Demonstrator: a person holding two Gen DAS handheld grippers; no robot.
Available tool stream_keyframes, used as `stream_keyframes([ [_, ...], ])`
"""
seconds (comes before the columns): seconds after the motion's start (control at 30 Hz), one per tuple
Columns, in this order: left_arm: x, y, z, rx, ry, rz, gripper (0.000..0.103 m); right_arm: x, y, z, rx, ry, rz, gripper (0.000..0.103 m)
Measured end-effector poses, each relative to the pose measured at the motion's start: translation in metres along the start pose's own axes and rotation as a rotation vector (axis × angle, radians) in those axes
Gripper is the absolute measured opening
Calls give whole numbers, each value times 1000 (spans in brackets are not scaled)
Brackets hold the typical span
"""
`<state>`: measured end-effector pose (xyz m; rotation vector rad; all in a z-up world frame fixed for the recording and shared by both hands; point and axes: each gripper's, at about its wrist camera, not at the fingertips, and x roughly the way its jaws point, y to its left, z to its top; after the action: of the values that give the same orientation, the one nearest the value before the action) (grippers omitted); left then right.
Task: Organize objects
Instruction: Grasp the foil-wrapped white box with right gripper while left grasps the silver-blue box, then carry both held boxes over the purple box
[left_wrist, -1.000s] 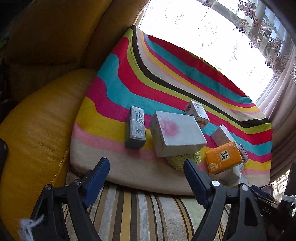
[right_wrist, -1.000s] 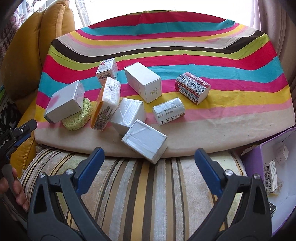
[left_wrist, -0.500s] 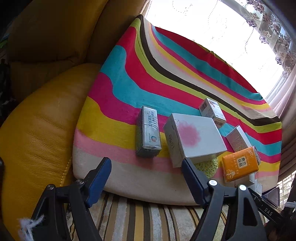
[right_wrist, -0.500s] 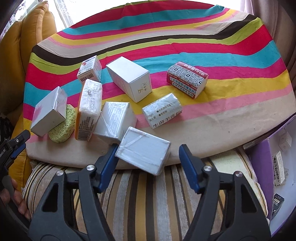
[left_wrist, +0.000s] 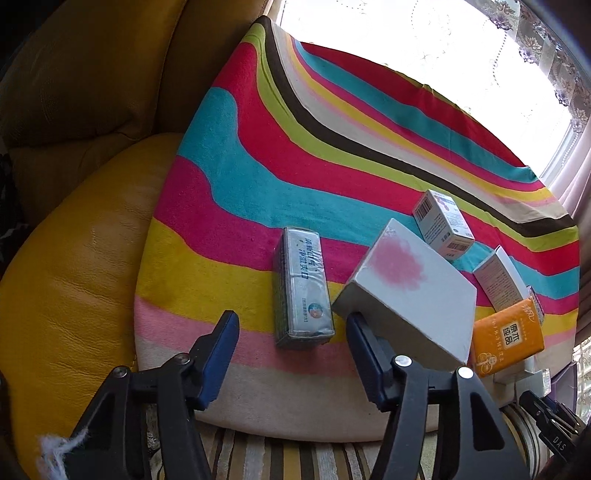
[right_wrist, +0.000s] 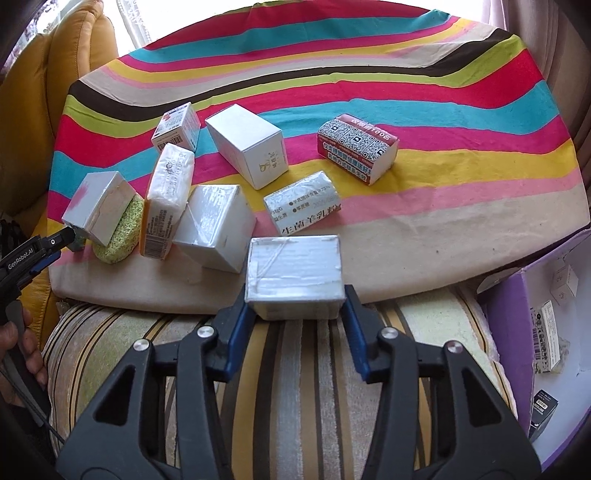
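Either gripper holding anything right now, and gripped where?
Right gripper clamps the plastic-wrapped white box by its two short ends. Left gripper is open, holding nothing.

The silver wrapped box (right_wrist: 294, 275) sits level at 6 o'clock on the striped cloth's (right_wrist: 424, 236) near edge, clamped between blue pads (right_wrist: 236, 332).

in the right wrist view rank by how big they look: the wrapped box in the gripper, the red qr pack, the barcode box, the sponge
1. Wrapped box, though it is nearest the camera, which inflates it.
2. Red QR pack.
3. Barcode box and sponge: too close to rank, and the sponge is partly hidden.
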<state>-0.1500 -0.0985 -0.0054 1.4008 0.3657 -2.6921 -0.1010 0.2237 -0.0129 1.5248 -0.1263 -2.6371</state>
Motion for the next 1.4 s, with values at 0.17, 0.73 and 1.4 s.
stream_keyframes([
  [0.17, 13, -4, 6, 21, 23, 10, 32, -2, -5, 0, 0, -15, 17, 49],
  [0.73, -41, 12, -23, -103, -123, -5, 32, -26, -9, -16, -32, -73, 27, 49],
  [1.4, -92, -68, -80, 51, -119, -166, 32, -58, -33, -39, -37, -121, -34, 49],
])
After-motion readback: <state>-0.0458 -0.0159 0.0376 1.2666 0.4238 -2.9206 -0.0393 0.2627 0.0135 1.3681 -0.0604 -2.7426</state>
